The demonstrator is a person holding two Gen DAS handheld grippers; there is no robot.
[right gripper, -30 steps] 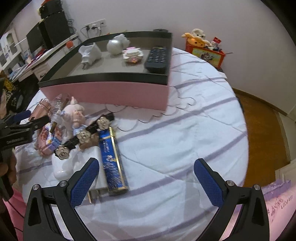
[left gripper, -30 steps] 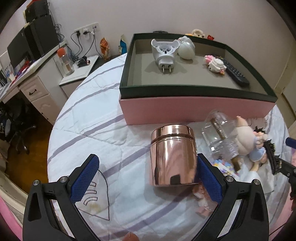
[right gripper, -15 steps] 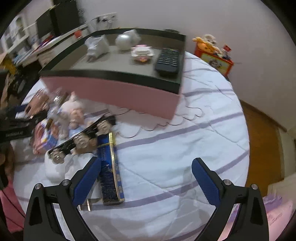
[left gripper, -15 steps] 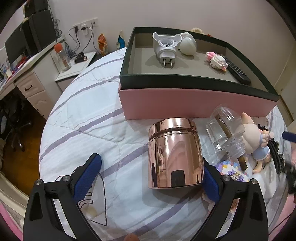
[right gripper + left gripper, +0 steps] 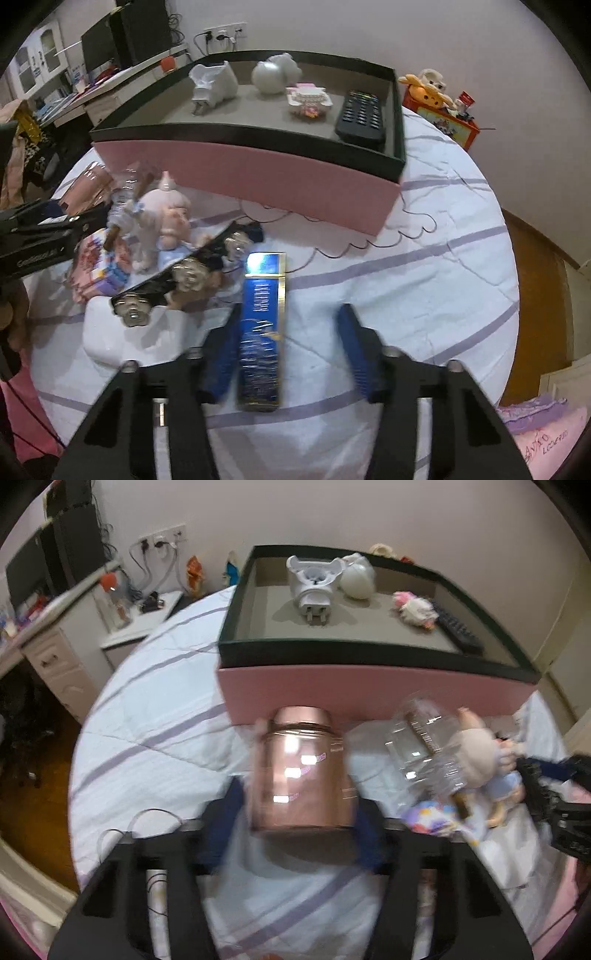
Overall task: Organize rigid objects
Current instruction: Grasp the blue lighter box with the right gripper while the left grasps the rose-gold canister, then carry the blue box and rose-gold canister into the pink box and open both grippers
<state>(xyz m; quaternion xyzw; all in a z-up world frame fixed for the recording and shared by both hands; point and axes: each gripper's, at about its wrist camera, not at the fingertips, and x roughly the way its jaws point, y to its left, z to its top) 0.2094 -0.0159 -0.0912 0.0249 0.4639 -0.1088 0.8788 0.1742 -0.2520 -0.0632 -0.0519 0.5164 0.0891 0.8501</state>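
**Asker:** Two grippers are working at once. Which one is sitting closer to its object?

**Describer:** Both are right on top of theirs. The left gripper (image 5: 299, 827) is closing its jaws around a rose-gold canister (image 5: 301, 771), which is standing upright on the striped bedsheet (image 5: 155, 734), just in front of the pink storage box (image 5: 369, 692). The canister is sitting squarely between the blue pads, though blur is hiding whether they are pressing on it yet.

**Asker:** And the right hand?

**Describer:** The right gripper (image 5: 291, 347) is closing over a long blue-and-gold box (image 5: 263, 328). Its long axis is running away from the camera, along the fingers. The box is lying off-centre, touching the left pad (image 5: 225, 350), while the right pad is standing apart from it.

**Asker:** What is differing from a second ago?

**Describer:** Both sets of jaws were spread wide then; now they are standing much narrower.
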